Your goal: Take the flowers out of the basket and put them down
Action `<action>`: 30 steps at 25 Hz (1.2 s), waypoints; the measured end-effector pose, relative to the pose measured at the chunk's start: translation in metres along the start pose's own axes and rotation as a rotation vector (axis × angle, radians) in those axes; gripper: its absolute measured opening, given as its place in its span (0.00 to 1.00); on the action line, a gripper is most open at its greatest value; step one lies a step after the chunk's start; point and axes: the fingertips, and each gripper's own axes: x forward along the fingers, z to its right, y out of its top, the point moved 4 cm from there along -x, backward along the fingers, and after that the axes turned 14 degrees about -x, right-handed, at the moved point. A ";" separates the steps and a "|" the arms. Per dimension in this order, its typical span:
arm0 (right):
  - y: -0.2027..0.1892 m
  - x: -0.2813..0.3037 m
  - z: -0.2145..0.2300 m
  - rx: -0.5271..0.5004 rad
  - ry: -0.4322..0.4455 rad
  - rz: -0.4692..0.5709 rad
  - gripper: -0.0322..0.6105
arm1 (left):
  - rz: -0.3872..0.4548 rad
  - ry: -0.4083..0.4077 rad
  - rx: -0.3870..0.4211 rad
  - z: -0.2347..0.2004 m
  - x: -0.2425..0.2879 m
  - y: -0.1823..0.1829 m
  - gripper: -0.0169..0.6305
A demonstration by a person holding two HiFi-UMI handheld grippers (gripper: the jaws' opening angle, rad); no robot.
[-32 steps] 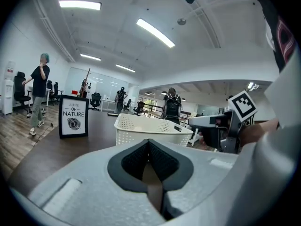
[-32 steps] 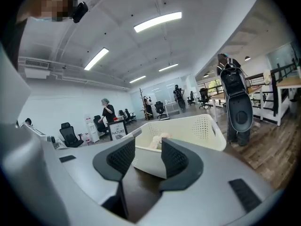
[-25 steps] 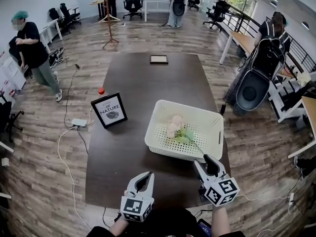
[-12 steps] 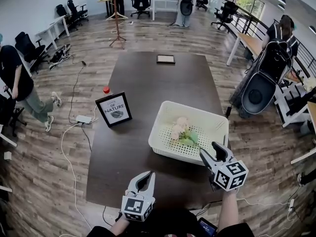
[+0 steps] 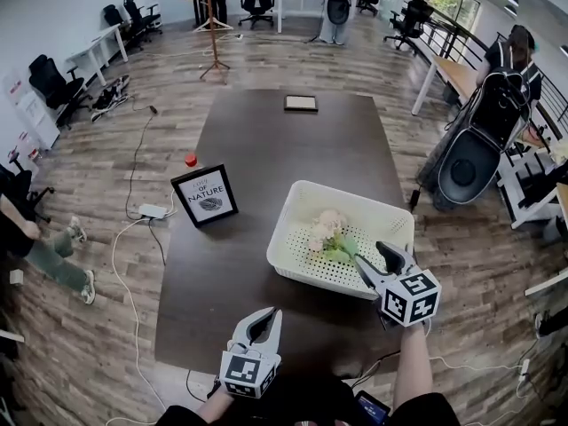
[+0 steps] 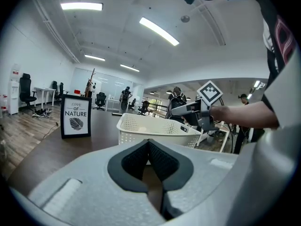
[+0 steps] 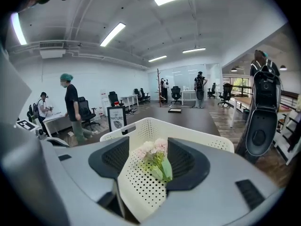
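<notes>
Your left gripper (image 5: 263, 319) hangs near the front edge of the dark brown rectangular table (image 5: 257, 140), its jaws pressed together on nothing. A black-framed white sign (image 5: 205, 195) stands left of the white perforated plastic basket (image 5: 282, 242). The pink flowers with green stems (image 5: 327, 235) lie in that basket. Your right gripper (image 5: 374, 257) hovers at the basket's near rim, jaws apart, touching nothing. Wood-plank floor (image 5: 133, 78) surrounds the table.

1. One dark brown rectangular table (image 5: 266, 140), centre frame.
2. One white perforated plastic basket (image 5: 306, 275), right of centre.
3. One bunch of pale pink flowers with green leaves (image 5: 327, 236), right of centre.
4. One black-framed printed sign (image 5: 205, 195), left of centre.
5. One small red-topped object (image 5: 190, 160), left of centre.
6. One flat dark-framed panel (image 5: 301, 103), upper centre.
7. Two grey hand-held grippers, bottom edge: left gripper (image 5: 264, 319), right gripper (image 5: 373, 254).
</notes>
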 end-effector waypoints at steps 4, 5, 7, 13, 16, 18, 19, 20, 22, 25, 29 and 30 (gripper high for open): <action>-0.003 0.017 0.008 -0.003 0.019 -0.029 0.46 | -0.008 0.007 0.001 0.000 0.002 -0.001 0.04; -0.004 0.021 0.011 0.002 0.019 -0.037 0.46 | -0.008 0.009 0.001 0.000 0.002 -0.001 0.04; -0.006 0.029 0.014 0.019 0.017 -0.050 0.46 | -0.008 0.017 0.001 -0.002 0.002 -0.001 0.04; -0.014 0.050 0.015 -0.014 0.076 -0.117 0.46 | 0.000 0.052 -0.009 -0.008 0.002 0.000 0.04; -0.021 0.061 0.019 -0.019 0.081 -0.149 0.46 | 0.000 0.065 -0.010 -0.010 0.005 -0.001 0.04; -0.026 0.066 0.022 -0.025 0.077 -0.168 0.46 | -0.003 0.075 -0.011 -0.012 0.006 -0.002 0.04; -0.028 0.068 0.022 -0.030 0.083 -0.179 0.46 | -0.003 0.079 -0.014 -0.012 0.007 -0.002 0.04; -0.030 0.071 0.022 -0.034 0.091 -0.189 0.46 | -0.003 0.081 -0.017 -0.013 0.008 -0.002 0.04; -0.034 0.076 0.024 -0.035 0.106 -0.210 0.46 | -0.003 0.087 -0.023 -0.015 0.009 -0.002 0.04; -0.041 0.086 0.026 -0.036 0.138 -0.262 0.48 | -0.005 0.097 -0.027 -0.017 0.011 0.000 0.04; -0.048 0.095 0.029 -0.047 0.173 -0.303 0.49 | -0.005 0.111 -0.033 -0.022 0.013 0.002 0.04; -0.050 0.097 0.029 -0.043 0.179 -0.308 0.49 | -0.008 0.115 -0.033 -0.024 0.013 0.002 0.04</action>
